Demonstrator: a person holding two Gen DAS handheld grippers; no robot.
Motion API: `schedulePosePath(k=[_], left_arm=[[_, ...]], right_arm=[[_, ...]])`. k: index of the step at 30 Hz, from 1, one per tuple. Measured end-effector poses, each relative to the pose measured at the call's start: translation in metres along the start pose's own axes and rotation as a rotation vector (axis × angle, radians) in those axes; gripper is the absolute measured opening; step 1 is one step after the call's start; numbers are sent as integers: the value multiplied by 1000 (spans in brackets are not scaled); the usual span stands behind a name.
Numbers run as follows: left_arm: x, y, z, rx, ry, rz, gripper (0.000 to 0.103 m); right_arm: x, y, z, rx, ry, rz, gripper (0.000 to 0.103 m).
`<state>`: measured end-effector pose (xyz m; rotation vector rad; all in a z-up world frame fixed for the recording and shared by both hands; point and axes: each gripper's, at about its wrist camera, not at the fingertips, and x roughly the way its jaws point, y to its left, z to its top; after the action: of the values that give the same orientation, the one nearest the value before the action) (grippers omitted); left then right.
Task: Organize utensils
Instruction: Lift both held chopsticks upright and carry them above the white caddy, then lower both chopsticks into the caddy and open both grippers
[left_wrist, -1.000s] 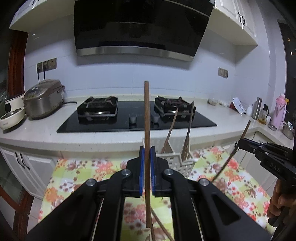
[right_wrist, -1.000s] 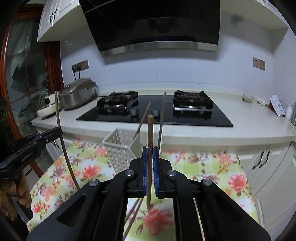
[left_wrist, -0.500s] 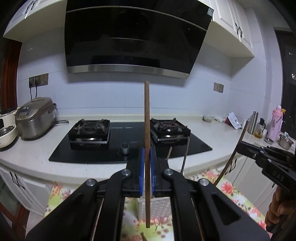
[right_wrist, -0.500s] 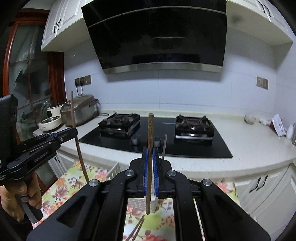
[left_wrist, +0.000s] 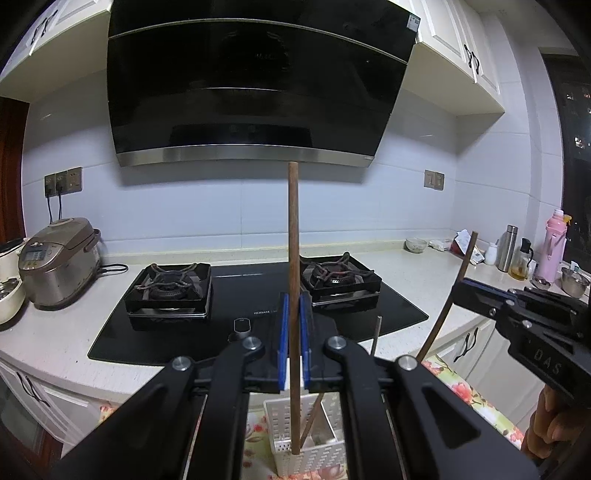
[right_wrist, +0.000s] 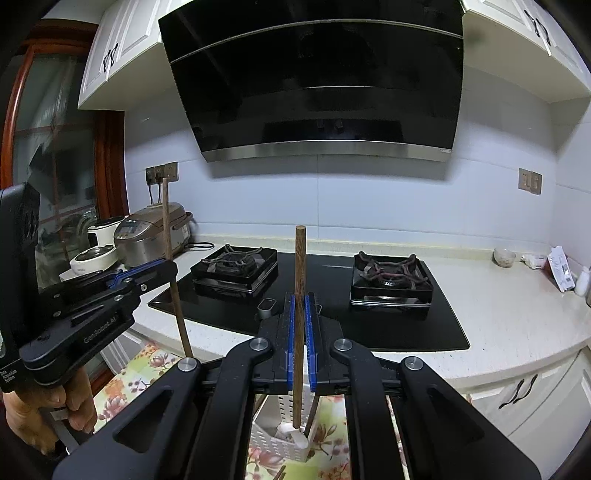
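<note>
Both tongs are clenched, left tongs (left_wrist: 293, 345) and right tongs (right_wrist: 302, 339), each on an upright brown wooden chopstick (left_wrist: 293, 258) (right_wrist: 299, 295). Directly below, at 6 o'clock, the white perforated plastic basket (left_wrist: 314, 458) stands under both tips.

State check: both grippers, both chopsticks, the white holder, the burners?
left gripper: shut on left chopstick
left chopstick: upright, tip over the holder
right gripper: shut on right chopstick
right chopstick: upright, tip at the holder's opening
white holder: upright on the floral cloth, holds a chopstick
burners: no flame visible
</note>
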<state>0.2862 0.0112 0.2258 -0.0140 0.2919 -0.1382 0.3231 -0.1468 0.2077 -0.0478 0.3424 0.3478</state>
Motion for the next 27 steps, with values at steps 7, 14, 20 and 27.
schedulePosePath(k=[7,14,20,27], left_arm=[[28,9,-5,-19,13,9,6],[56,20,-26,-51,51,15,6],[78,27,-51,-70,98,22,6],[98,27,-75,-76,175,23,6]], right_arm=[[21,-4,-3,-1,24,-8,8],[47,-7,-17,8,71,-11,8],[67,-12,-34,20,121,-15,8],[84,-16,-51,37,193,0,8]])
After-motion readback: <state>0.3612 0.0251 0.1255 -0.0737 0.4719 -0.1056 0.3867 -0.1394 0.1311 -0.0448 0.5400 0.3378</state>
